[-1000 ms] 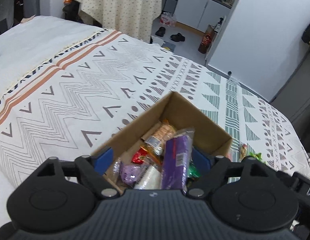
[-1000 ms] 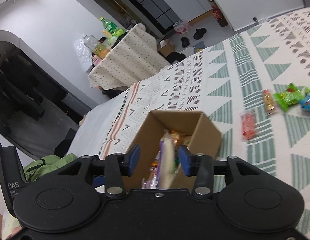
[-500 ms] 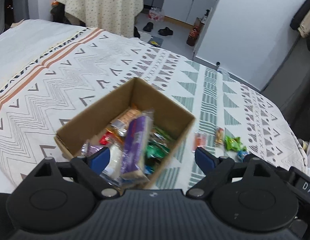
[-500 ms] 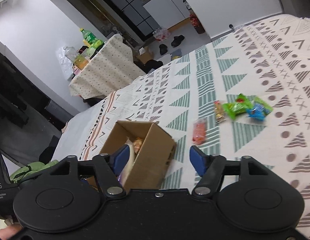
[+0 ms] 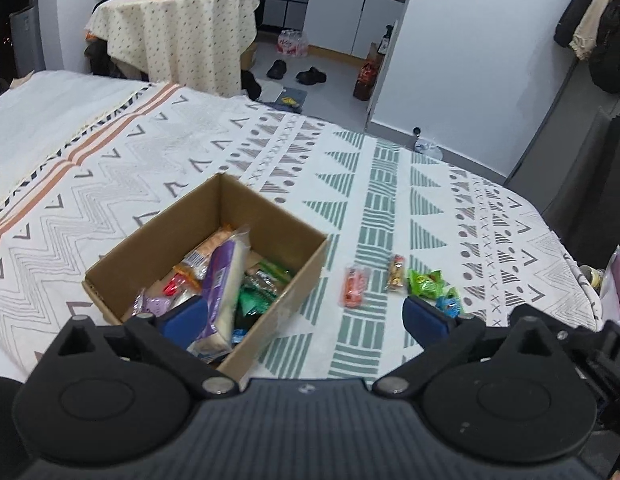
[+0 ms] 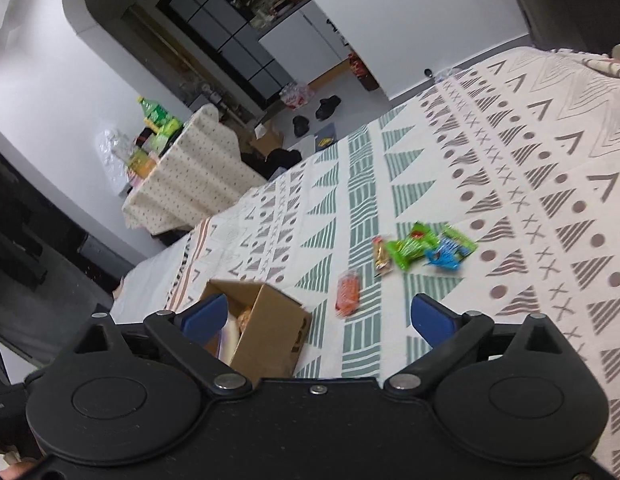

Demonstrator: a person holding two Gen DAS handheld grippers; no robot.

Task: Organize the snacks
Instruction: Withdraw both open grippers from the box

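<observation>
One cardboard box point(image 5: 277, 300) sits on a patterned bedspread point(image 5: 390, 184), packed with a heap of wrapped snacks too jumbled to count. Four loose packets lie in a row just right of the box: one orange packet point(image 5: 353, 286), one small tan bar point(image 5: 396, 273), one green packet point(image 5: 425, 282), one blue packet point(image 5: 448, 305). Beyond the box, two dark shoes point(image 5: 295, 72) rest on the floor.

Patterned bedspread point(image 5: 350, 168), draped table point(image 5: 181, 28), slippers point(image 5: 293, 72)
</observation>
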